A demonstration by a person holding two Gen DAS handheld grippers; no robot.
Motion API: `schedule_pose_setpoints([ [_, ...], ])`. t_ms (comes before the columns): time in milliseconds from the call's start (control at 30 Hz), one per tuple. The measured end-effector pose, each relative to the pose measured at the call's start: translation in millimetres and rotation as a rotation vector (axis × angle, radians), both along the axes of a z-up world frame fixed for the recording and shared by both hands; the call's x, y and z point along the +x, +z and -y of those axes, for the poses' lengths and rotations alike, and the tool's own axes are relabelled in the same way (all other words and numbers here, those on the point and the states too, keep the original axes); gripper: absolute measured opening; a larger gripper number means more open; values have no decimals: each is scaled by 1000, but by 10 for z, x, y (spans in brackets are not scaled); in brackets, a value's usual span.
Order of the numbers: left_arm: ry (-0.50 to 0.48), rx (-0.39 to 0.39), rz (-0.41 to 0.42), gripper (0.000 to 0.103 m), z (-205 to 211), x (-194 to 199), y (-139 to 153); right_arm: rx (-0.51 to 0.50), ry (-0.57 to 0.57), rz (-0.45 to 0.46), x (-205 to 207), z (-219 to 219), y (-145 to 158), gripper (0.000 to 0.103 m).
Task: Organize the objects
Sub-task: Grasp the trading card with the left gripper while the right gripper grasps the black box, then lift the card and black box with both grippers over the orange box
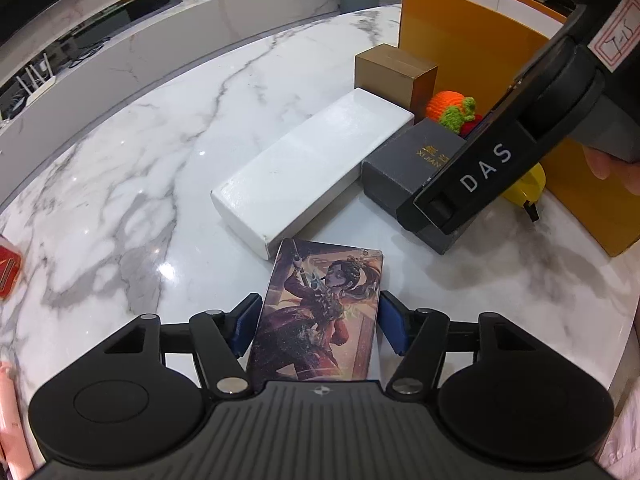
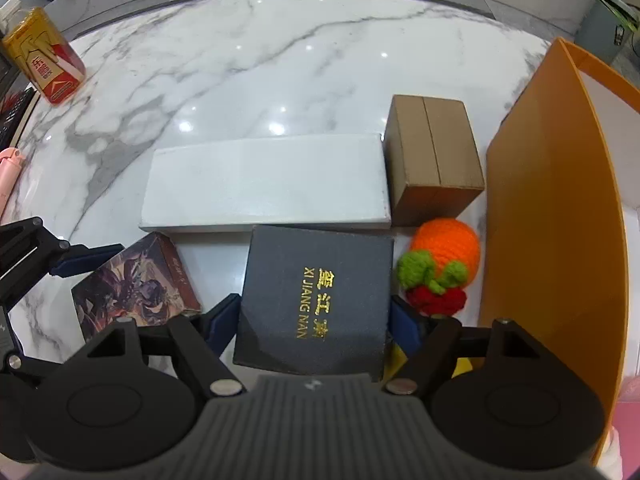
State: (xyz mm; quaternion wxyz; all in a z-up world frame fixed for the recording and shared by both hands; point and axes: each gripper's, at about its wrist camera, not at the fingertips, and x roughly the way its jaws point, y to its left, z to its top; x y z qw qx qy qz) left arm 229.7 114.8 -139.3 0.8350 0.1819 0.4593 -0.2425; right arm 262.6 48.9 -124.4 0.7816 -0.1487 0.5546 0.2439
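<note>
An illustrated card box (image 1: 320,312) lies on the marble table (image 1: 140,184). My left gripper (image 1: 318,320) straddles its near end, and both blue pads touch its long sides. In the right wrist view the same box (image 2: 136,292) lies at the lower left, with a blue left-gripper finger (image 2: 86,258) beside it. A dark grey box with gold lettering (image 2: 316,300) sits between the blue pads of my right gripper (image 2: 314,316), which touch its two sides. The left wrist view shows that grey box (image 1: 404,168) under the right gripper's black body.
A long white box (image 2: 264,184) lies behind the grey box, with a brown cardboard box (image 2: 434,156) at its right end. A crocheted orange and red toy (image 2: 444,264) sits by a tall orange open box (image 2: 552,200). A yellow-red carton (image 2: 44,56) stands far left.
</note>
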Motion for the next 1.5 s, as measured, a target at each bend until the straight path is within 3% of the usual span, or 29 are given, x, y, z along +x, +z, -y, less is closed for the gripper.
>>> schedule_pose_setpoints([
  [233,55,-14,15,71,-27,-179,132,83,43,-22,-186,53,128,78],
  [433,48,-17,103,71,61,-363,613,174,102,0,-378,185,548,78],
  [667,-55,-29,223,71,550,-474,1313,283,102,81,-448,741,1247,78],
  [867,-219,-15,293,71,1273,-422,1677,252,42,123,-191,1466,1627,78],
  [1033,-352,21,292,71,1945,-318,1653,137,-33,153,131,1989,1630,78],
  [1267,-491,119,238,71,2569,-194,1183,81,-111,92,548,2326,1203,78],
  [1500,-565,210,217,71,2565,32,886,-18,-100,76,839,2187,853,78],
])
